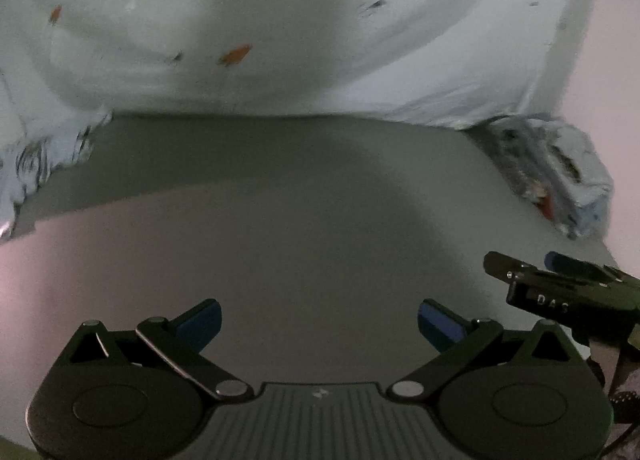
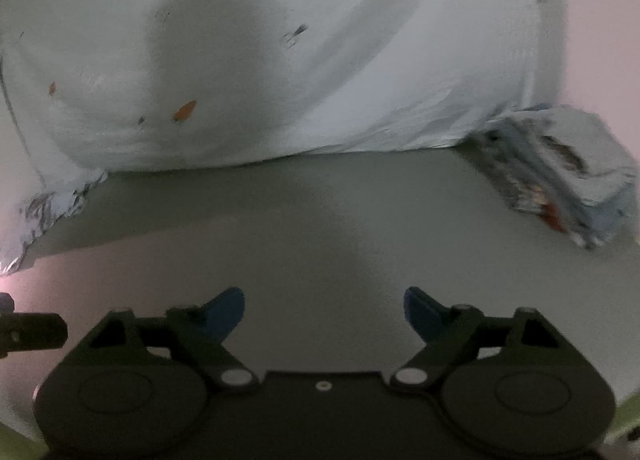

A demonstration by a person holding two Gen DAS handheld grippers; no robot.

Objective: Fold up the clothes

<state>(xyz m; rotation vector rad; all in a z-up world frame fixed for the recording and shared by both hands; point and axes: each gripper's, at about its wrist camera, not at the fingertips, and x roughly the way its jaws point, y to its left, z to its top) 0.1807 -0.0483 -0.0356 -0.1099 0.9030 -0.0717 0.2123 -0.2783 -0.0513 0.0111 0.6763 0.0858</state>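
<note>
Garment (image 1: pixel 280 20) is pale blue-white, spread out flat over the far half of the table (image 1: pixel 304 220). Also in right wrist view (image 2: pixel 260 60). Small orange flecks are scattered across it, plus a few dark specks; the print is too blurred to identify. Near hem runs roughly straight across both views, lying on the table surface. A long soft crease sweeps diagonally through the right part of the cloth.

Near-left corner of the cloth (image 1: pixel 44 164) is rumpled, with dark streaky markings. At the near-right corner sits a bunched or folded wad of the same pale blue fabric (image 1: pixel 560 176), with dark and red patches showing in its folds; seen again in the right wrist view (image 2: pixel 568 188). Can't tell whether it's a sleeve of the same piece or a separate item.

Left gripper (image 1: pixel 320 320): blue fingers spread wide, nothing between them, over bare table short of the hem, not touching the cloth.

Right gripper (image 2: pixel 324 310): also wide apart, empty, over bare table short of the hem. It shows at the right edge of the left wrist view (image 1: pixel 520 264), just beside the left one.

Both frames are dim and motion-blurred; round shadows fall on the table and on the middle of the cloth.
</note>
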